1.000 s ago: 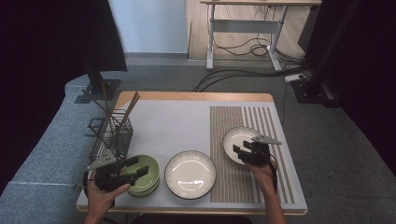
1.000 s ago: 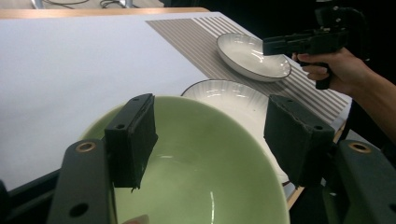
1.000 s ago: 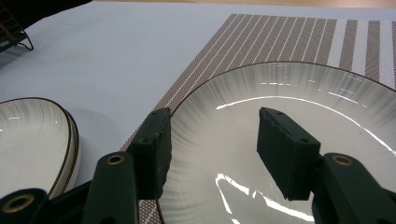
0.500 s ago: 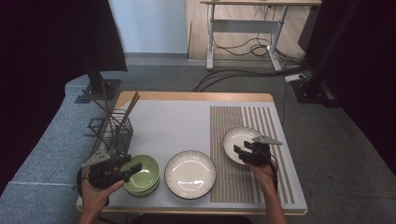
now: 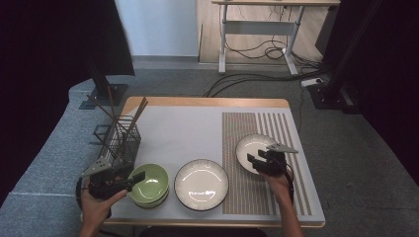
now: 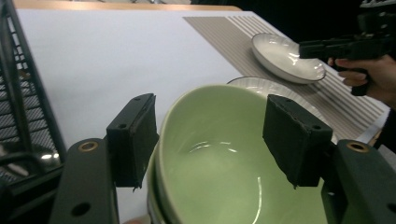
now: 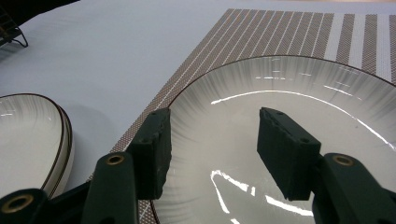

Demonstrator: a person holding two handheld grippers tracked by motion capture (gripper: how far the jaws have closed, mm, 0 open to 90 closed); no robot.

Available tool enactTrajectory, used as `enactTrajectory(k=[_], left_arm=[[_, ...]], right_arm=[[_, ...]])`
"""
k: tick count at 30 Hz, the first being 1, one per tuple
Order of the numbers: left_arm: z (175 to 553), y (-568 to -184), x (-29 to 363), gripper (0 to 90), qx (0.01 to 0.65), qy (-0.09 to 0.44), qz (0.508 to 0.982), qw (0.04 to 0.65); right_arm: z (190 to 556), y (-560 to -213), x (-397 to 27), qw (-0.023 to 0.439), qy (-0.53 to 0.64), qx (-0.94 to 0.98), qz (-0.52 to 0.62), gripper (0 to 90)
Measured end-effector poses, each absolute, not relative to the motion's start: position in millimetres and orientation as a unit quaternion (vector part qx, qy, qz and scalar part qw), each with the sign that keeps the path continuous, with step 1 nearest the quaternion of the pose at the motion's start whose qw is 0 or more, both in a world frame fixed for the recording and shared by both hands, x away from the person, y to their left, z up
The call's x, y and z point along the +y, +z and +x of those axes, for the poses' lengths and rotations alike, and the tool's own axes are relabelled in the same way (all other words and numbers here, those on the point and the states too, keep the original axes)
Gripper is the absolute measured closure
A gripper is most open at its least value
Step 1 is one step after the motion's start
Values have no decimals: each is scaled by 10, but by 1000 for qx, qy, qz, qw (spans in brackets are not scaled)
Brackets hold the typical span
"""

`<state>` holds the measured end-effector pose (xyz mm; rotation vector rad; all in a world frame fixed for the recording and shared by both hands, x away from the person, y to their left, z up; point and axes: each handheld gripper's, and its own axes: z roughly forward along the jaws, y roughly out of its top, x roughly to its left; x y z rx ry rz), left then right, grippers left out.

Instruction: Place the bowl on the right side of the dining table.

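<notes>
Two stacked green bowls [image 5: 148,185] sit at the near left of the table [image 5: 197,128], just beside the wire utensil basket [image 5: 121,143]. The left gripper [image 5: 131,178] hangs at their near rim with jaws standing wide; in the left gripper view the upper bowl [image 6: 224,158] lies between the pads and neither pad presses on it. The right gripper [image 5: 257,159] hovers over the near rim of the small white plate [image 5: 254,148] on the striped placemat [image 5: 276,168], jaws likewise parted, nothing clamped. A larger white plate [image 5: 201,183] rests between the bowls and the mat.

Handling, judged from appearance:
- The bowls look like glazed ceramic: rigid, moderately heavy, brittle on impact, and slick under rubber pads.
- The wall is the sensible purchase, with one pad inside and one outside, just below the rim. A grip across the full diameter looks too wide for these jaws.
- Nested bowls may stick or slide; the upper one could drag the lower.
- The white plate is shallow, so its rim offers little depth for the pads.

Limits of view:
- Whether the stack holds exactly two bowls cannot be confirmed; the lower edge is only partly visible.
- The bowls' near side is cut off in the left gripper view.
- Basket contents read as dark sticks, probably chopsticks [image 5: 133,116]; anything else inside is too small to tell.
</notes>
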<state>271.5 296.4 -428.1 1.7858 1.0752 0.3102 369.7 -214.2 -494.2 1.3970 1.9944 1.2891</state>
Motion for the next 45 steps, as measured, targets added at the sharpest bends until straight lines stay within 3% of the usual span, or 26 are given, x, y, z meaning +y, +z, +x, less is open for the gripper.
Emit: enactTrajectory(k=[15, 26, 30, 31, 34, 45], left_arm=[[2759, -4400, 2932, 402, 454, 134, 750, 462], [2785, -4469, 2910, 544, 457, 144, 759, 440], [2786, -4483, 2905, 654, 460, 164, 762, 425], [2784, -4483, 2905, 722, 460, 170, 763, 421], [2778, -4490, 2903, 775, 461, 184, 763, 414], [2732, -4449, 2901, 832, 445, 206, 755, 435]], right_arm=[[3708, -4948, -2145, 193, 458, 710, 499, 450], [3709, -4949, -2147, 195, 456, 710, 500, 449], [3711, -4951, -2151, 195, 455, 710, 500, 448], [3715, -4955, -2152, 195, 456, 709, 501, 448], [3717, -4957, -2153, 196, 455, 709, 501, 448], [3701, -4928, -2145, 204, 463, 698, 507, 461]])
